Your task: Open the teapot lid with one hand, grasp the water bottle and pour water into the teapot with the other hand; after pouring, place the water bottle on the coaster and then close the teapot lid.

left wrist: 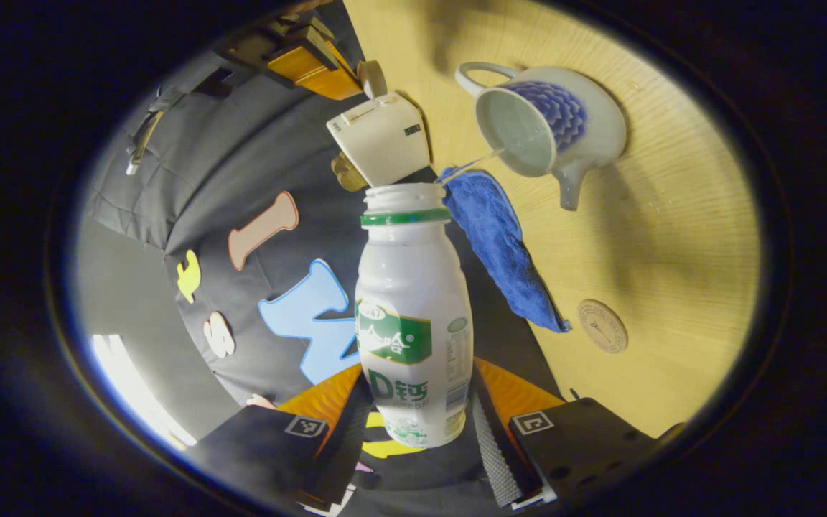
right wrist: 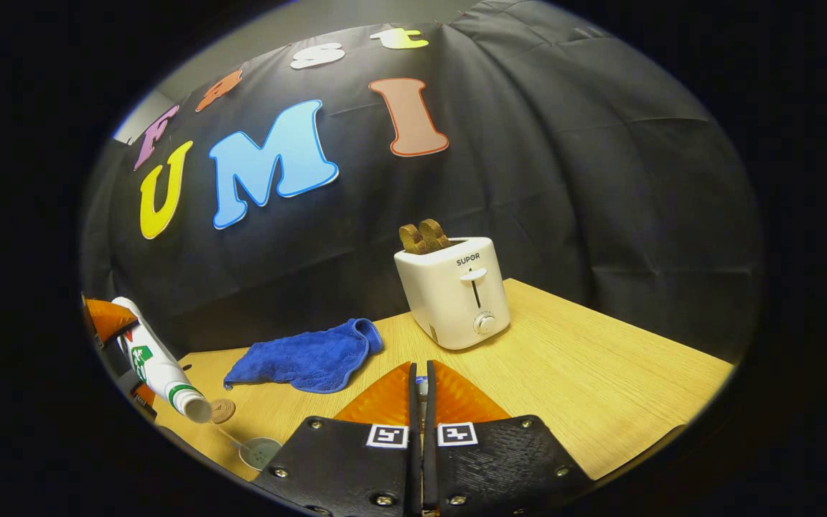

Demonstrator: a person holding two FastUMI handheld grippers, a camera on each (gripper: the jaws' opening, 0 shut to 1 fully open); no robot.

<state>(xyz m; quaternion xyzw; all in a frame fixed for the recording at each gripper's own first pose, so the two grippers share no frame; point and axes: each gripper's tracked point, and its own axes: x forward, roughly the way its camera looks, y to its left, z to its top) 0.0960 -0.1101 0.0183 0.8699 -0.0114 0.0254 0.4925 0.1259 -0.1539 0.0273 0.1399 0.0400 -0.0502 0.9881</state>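
left claw [left wrist: 413, 431]: black housings, square markers, ribbed pad | right claw [right wrist: 421, 391]: black housings, screws, square markers

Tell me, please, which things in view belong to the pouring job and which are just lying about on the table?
In the job: water bottle, tilted in the left gripper, pouring a thin stream into the open teapot; coaster, bare.

Lying about: blue cloth; toaster with toast in its slots.
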